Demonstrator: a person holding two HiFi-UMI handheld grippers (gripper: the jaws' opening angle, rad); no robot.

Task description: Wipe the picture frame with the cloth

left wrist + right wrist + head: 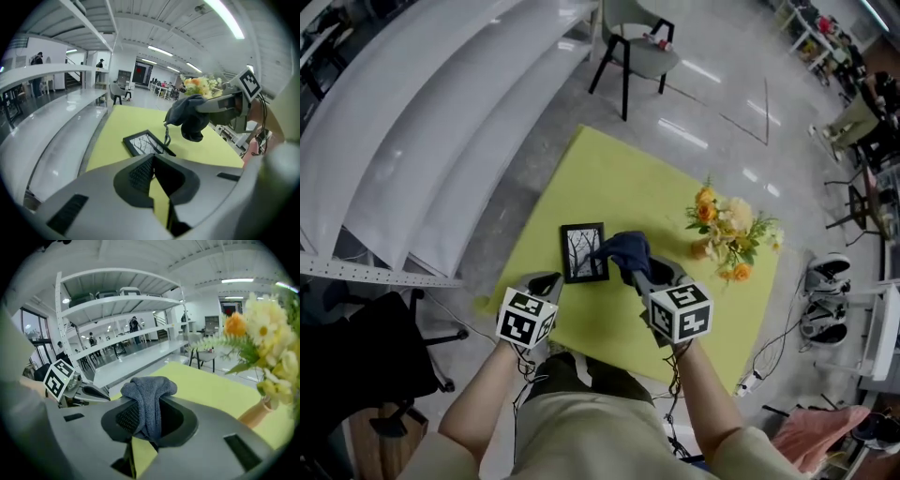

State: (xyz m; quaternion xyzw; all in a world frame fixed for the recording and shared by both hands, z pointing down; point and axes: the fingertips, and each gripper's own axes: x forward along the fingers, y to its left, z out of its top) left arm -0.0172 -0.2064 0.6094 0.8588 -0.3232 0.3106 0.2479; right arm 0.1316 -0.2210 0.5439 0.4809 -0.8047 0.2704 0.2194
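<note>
There is one picture frame (583, 252), one dark blue cloth (623, 249) and two grippers. The frame is black, holds a pale picture of bare branches, and lies flat on a yellow-green table cover (619, 178). One bunch of yellow and orange flowers (727, 232) stands well to the right of the frame. One dark-legged chair (636, 49) stands on the floor far beyond it.

The left gripper (546, 281) sits just short of the frame's near left corner. Its own view shows its jaws brought together with nothing between them. The right gripper (639, 274) is just to the right of the frame, and its jaws are clamped on the cloth. A fold of the cloth bulges out above the jaw tips.

Both bare forearms reach forward from the bottom of the head view and angle slightly inward toward the frame. The marker cubes face up.

From the left gripper view, the bunched cloth hangs above the cover, beside the frame's far right edge. A thin loop dangles from it down toward that edge. No view settles whether the loop or the cloth touches the frame. In the head view the cloth covers the right gripper's jaw tips, and the cubes hide most of both hands. The flowers' vase is blurred and cut off at the edge of the right gripper view.
</note>
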